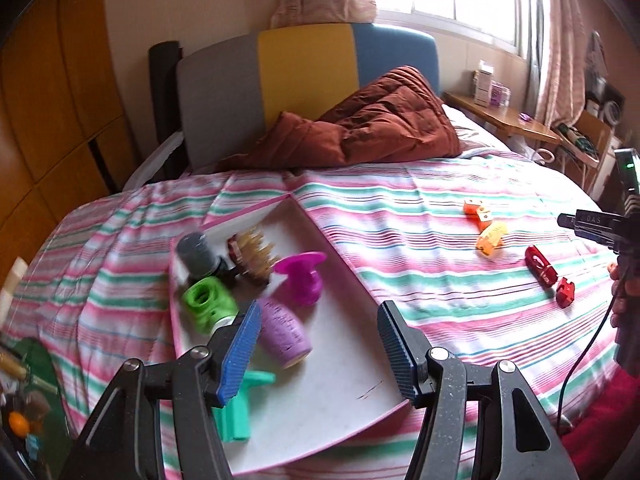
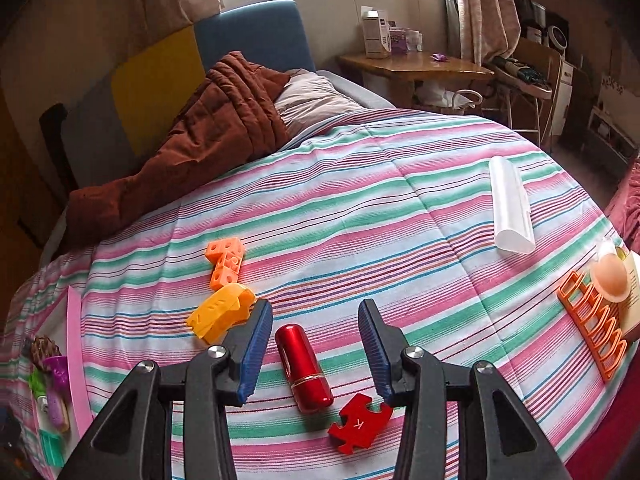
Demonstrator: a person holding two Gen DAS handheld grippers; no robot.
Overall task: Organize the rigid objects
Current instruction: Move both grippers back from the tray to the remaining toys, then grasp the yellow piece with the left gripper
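Two sets of tongs, both apart and empty. The right gripper (image 2: pixel 314 354) straddled the red tube (image 2: pixel 304 368) on the striped bedspread (image 2: pixel 360 208), pads not touching it. It looked light, stiff and slick, so I'd pinch mid-barrel. The left gripper (image 1: pixel 318 354) hovered over the tray (image 1: pixel 340 396).

The red puzzle piece (image 2: pixel 359 424) bears a "K".
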